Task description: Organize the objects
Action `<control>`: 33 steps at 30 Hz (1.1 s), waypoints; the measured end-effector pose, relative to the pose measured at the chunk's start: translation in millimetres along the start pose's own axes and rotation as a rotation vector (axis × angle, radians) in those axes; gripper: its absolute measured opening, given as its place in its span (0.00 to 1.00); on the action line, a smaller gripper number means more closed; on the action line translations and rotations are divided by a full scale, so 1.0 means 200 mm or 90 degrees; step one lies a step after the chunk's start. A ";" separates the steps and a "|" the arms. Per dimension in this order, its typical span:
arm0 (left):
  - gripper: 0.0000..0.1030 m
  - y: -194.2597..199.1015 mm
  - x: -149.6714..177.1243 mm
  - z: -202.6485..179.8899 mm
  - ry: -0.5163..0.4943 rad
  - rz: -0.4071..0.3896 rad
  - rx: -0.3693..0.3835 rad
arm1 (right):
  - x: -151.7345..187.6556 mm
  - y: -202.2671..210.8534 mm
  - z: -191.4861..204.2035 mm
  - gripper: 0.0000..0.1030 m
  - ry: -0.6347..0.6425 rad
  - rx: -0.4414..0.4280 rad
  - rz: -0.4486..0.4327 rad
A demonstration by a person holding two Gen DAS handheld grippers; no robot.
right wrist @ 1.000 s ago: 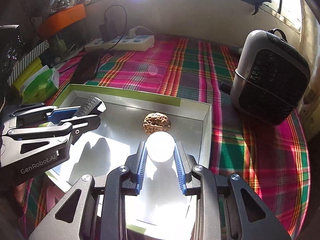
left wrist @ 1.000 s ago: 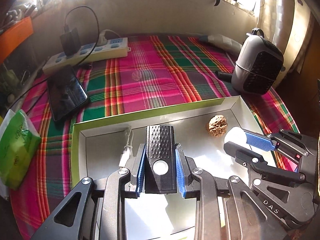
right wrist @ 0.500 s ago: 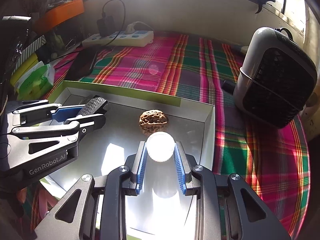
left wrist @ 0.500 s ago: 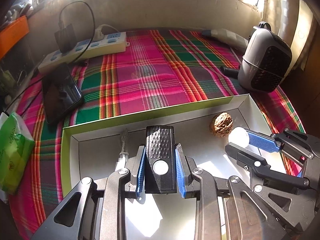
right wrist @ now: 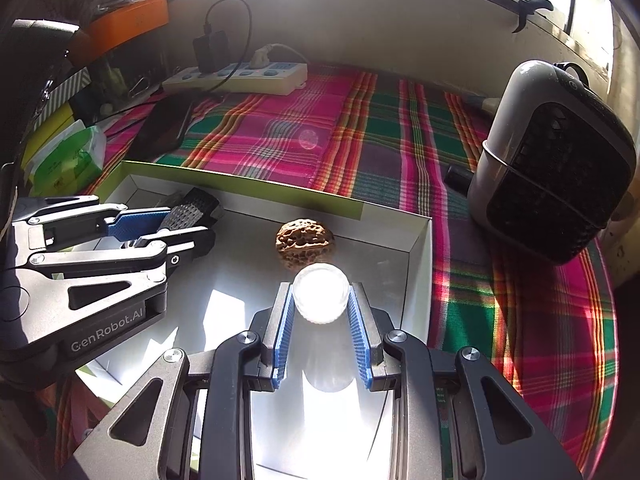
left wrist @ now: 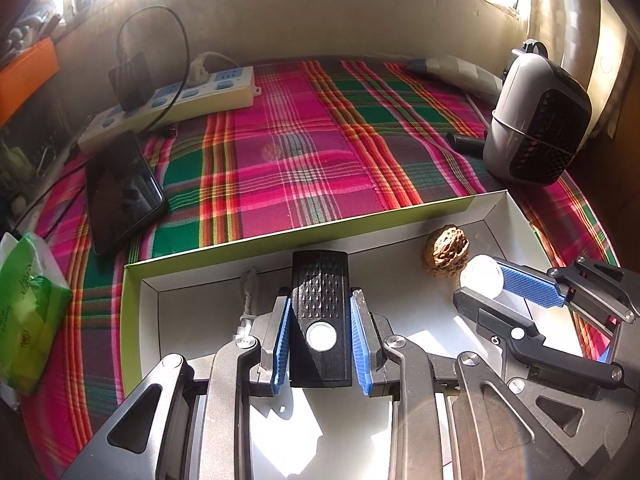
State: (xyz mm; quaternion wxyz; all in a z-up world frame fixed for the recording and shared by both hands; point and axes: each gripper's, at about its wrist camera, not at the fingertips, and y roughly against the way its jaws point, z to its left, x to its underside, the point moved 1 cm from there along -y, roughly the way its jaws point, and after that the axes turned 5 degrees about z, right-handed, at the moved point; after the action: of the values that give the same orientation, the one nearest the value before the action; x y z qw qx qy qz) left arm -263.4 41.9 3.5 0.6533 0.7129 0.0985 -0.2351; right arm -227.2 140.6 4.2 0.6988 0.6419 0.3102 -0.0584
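Observation:
A shallow white box with a green outer rim (left wrist: 280, 236) (right wrist: 240, 180) lies on the plaid cloth. My left gripper (left wrist: 319, 298) (right wrist: 188, 224) is shut on a black textured device (left wrist: 320, 308) (right wrist: 196, 206) with a round white button, held over the box's left half. My right gripper (right wrist: 320, 290) (left wrist: 480, 284) is shut on a white round-topped bottle (right wrist: 320, 298) (left wrist: 480, 276) over the right half. A brown walnut (left wrist: 446, 252) (right wrist: 304, 236) rests on the box floor just beyond the bottle. Whether either held item touches the floor is not clear.
A thin white cable (left wrist: 248, 296) lies in the box's left corner. On the cloth (left wrist: 300, 160) are a power strip (left wrist: 180, 96), a dark phone (left wrist: 120, 188), a grey heater (left wrist: 536, 120) and a small black cylinder (left wrist: 464, 142). A green tissue pack (left wrist: 28, 312) sits at the left.

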 end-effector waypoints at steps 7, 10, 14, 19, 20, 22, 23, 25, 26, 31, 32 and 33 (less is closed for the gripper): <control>0.24 0.00 -0.01 0.00 0.000 0.000 -0.003 | 0.00 0.00 0.01 0.28 0.004 0.005 -0.002; 0.24 0.00 -0.01 0.00 0.001 0.000 -0.003 | 0.00 0.00 0.01 0.28 0.003 0.007 -0.002; 0.25 0.00 -0.01 0.01 0.002 0.001 -0.002 | 0.00 -0.01 0.01 0.28 0.004 0.007 -0.002; 0.26 0.00 -0.01 0.01 0.003 0.001 0.001 | 0.00 0.00 0.01 0.28 0.000 0.007 -0.003; 0.27 0.00 0.00 0.01 0.005 0.001 0.002 | 0.00 0.00 0.01 0.28 -0.001 0.007 -0.004; 0.30 0.00 0.00 0.01 0.009 0.002 0.002 | 0.01 0.00 0.01 0.31 -0.002 0.005 -0.005; 0.31 0.00 0.00 0.01 0.010 0.002 0.003 | 0.01 0.00 0.01 0.33 -0.002 0.002 -0.005; 0.31 0.00 0.00 0.01 0.010 0.003 0.002 | 0.01 0.01 0.01 0.35 -0.002 0.002 -0.007; 0.31 0.00 0.00 0.02 0.012 0.003 0.002 | 0.01 0.01 0.01 0.36 -0.003 0.002 -0.007; 0.31 0.01 0.01 0.03 0.015 0.000 0.003 | 0.01 0.02 0.02 0.37 -0.004 0.004 -0.009; 0.32 0.01 0.01 0.03 0.016 -0.001 0.003 | 0.02 0.02 0.02 0.37 -0.006 0.004 -0.010; 0.32 0.02 0.01 0.03 0.017 -0.003 0.004 | 0.02 0.02 0.02 0.37 -0.008 0.004 -0.011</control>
State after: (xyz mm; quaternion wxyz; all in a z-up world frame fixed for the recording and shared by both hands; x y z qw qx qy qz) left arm -261.4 34.9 5.8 0.6494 0.7176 0.1081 -0.2272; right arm -221.0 139.7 6.5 0.6982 0.6410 0.3113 -0.0691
